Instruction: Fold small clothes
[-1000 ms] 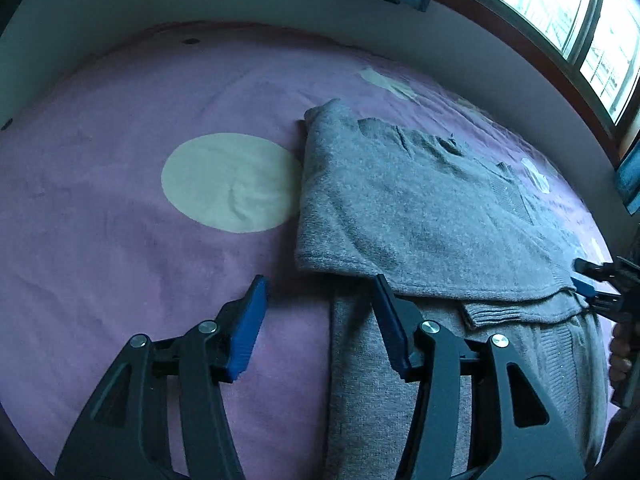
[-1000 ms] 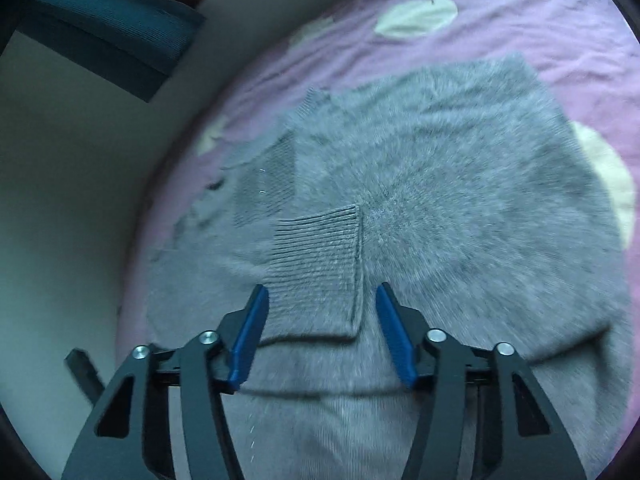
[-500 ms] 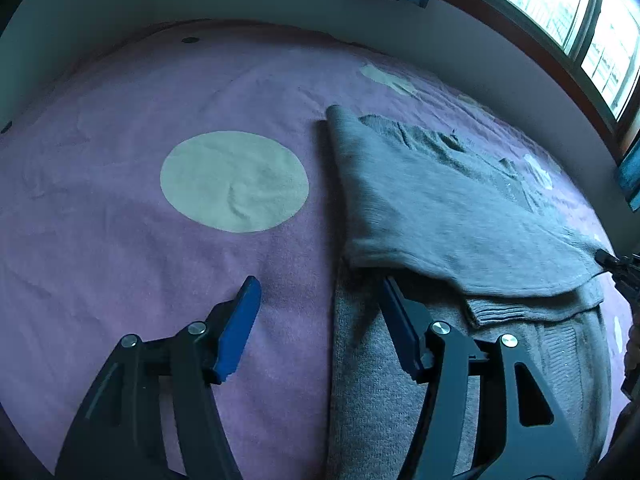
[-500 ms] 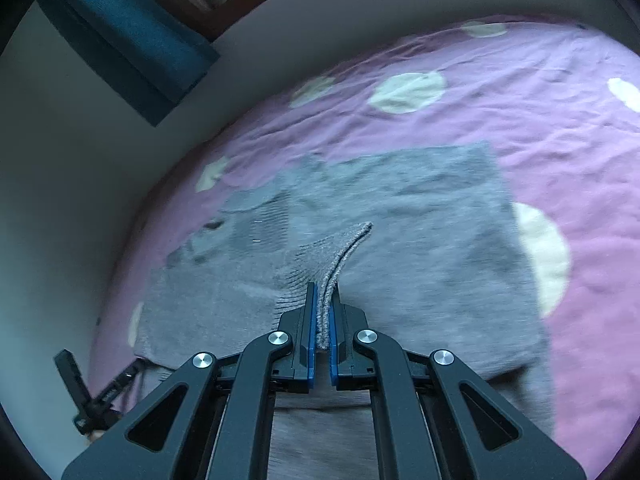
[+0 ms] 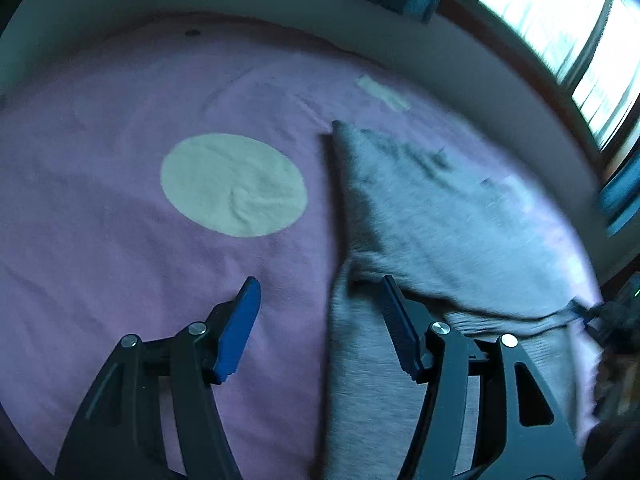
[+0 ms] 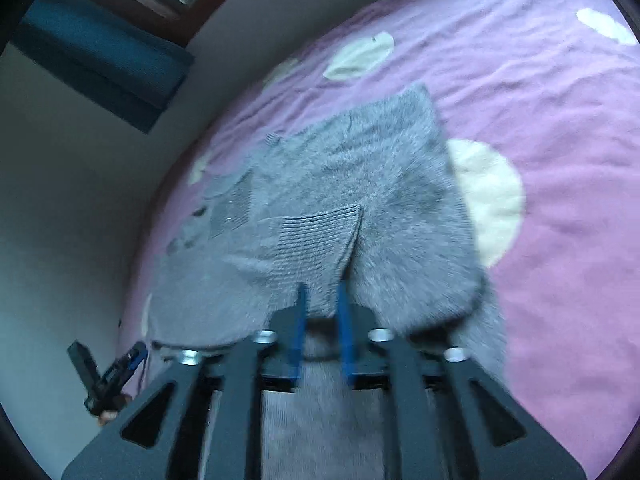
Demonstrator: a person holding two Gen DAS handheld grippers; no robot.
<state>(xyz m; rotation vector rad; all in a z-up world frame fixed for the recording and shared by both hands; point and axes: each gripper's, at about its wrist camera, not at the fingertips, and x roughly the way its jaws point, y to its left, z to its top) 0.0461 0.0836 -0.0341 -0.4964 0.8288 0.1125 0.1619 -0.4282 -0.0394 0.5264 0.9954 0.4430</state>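
Note:
A grey knitted sweater (image 5: 460,232) (image 6: 360,184) lies on the purple bedspread, its side and sleeve folded over the body. My left gripper (image 5: 318,280) is open at the sweater's left edge, one finger over the bedspread and the other over the grey knit, holding nothing. My right gripper (image 6: 321,288) hovers at the near end of the ribbed sleeve cuff (image 6: 320,236). Its jaws are opening, the cuff fabric runs between them, and the pads stand apart from it. The right gripper's tip (image 5: 600,316) shows at the far right of the left wrist view.
The purple bedspread (image 5: 120,240) has cream dots (image 5: 234,184) (image 6: 488,196) beside the sweater. A pale wall (image 6: 80,200) runs along the bed's far side, with a window (image 5: 560,32) and teal curtains (image 6: 100,56) above. The left gripper (image 6: 116,372) shows small at lower left.
The right gripper shut on the sleeve cuff and lifted it on edge; now its jaws stand apart and the cuff lies flat. The folded layer slid right. The left jaws widened slightly.

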